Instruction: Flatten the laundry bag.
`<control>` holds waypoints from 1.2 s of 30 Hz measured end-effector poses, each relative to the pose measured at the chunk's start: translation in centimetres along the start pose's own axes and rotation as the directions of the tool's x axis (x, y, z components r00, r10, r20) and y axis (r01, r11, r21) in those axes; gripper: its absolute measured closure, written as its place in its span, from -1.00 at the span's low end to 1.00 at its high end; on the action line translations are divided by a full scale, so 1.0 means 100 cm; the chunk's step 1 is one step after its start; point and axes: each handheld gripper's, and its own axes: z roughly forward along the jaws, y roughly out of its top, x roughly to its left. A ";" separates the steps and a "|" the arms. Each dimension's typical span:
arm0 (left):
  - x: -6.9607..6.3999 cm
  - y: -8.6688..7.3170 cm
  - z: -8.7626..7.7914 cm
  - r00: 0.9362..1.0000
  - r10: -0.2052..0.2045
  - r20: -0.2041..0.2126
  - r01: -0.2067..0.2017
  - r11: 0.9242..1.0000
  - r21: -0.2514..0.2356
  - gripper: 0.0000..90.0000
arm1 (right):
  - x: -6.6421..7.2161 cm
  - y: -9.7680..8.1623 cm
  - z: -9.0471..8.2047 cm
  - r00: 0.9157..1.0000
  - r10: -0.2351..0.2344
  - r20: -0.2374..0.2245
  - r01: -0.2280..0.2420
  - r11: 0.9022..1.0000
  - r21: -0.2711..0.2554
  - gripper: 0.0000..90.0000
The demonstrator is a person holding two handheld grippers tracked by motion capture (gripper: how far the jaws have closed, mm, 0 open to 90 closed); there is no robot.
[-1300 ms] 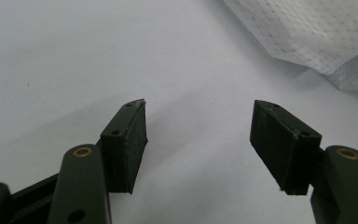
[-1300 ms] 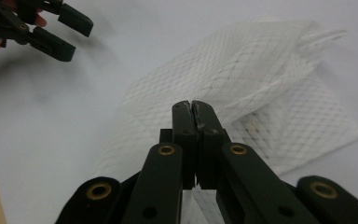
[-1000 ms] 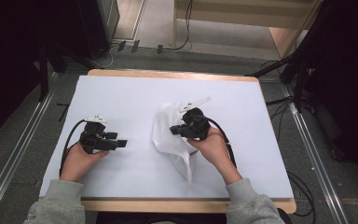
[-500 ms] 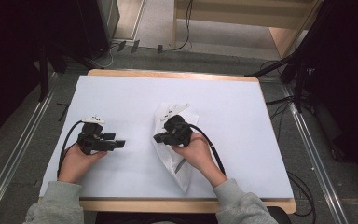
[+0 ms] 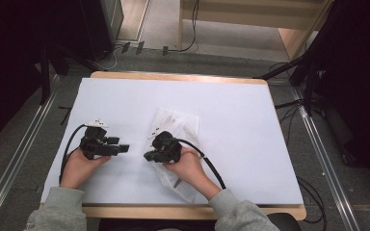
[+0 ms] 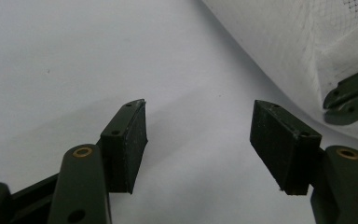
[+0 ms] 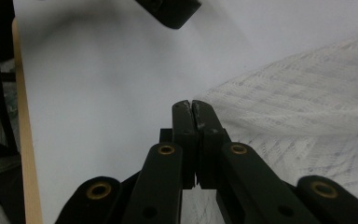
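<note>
Now the white mesh bag (image 5: 176, 144) has bunched narrower since a second ago, its near half under your right hand and its edge just beside the right gripper (image 7: 192, 103), whose jaws are pressed flat together, apparently pinching no mesh. You've carried it leftward, so a fold looks underway. The netting is fine, limp and crinkled on the smooth white table (image 5: 231, 110). Your left gripper (image 6: 200, 135) rests with jaws wide, nothing between them, the bag just beyond its far jaw.
</note>
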 end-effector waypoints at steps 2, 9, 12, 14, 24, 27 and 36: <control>-0.001 0.000 0.000 1.000 -0.002 0.002 0.002 1.000 -0.003 -0.17 | 0.002 -0.001 0.004 1.000 -0.004 -0.005 0.004 1.000 0.008 1.00; -0.003 0.002 -0.001 1.000 0.004 0.014 -0.003 1.000 -0.015 -0.17 | 0.005 0.002 -0.004 1.000 -0.020 -0.014 0.020 1.000 -0.013 0.70; -0.005 0.003 0.000 1.000 0.007 0.017 -0.007 1.000 -0.016 -0.17 | 0.004 0.003 -0.016 1.000 -0.025 -0.004 0.025 0.999 -0.030 0.56; -0.007 0.005 0.000 1.000 0.012 0.019 -0.011 1.000 -0.020 -0.16 | 0.003 0.002 -0.024 1.000 -0.025 0.011 0.026 0.998 -0.049 0.52; -0.022 0.017 0.004 0.998 0.037 0.046 -0.035 0.999 -0.029 -0.10 | -0.019 -0.013 -0.059 0.995 0.018 0.096 -0.009 0.995 -0.099 0.39; -0.025 0.021 0.007 0.997 0.039 0.068 -0.038 0.999 -0.024 -0.09 | -0.028 -0.020 -0.069 0.990 0.043 0.134 -0.029 0.994 -0.109 0.36; -0.039 0.033 0.019 0.992 0.082 0.092 -0.081 0.997 -0.014 -0.08 | -0.050 -0.039 -0.091 0.973 0.116 0.198 -0.088 0.985 -0.147 0.33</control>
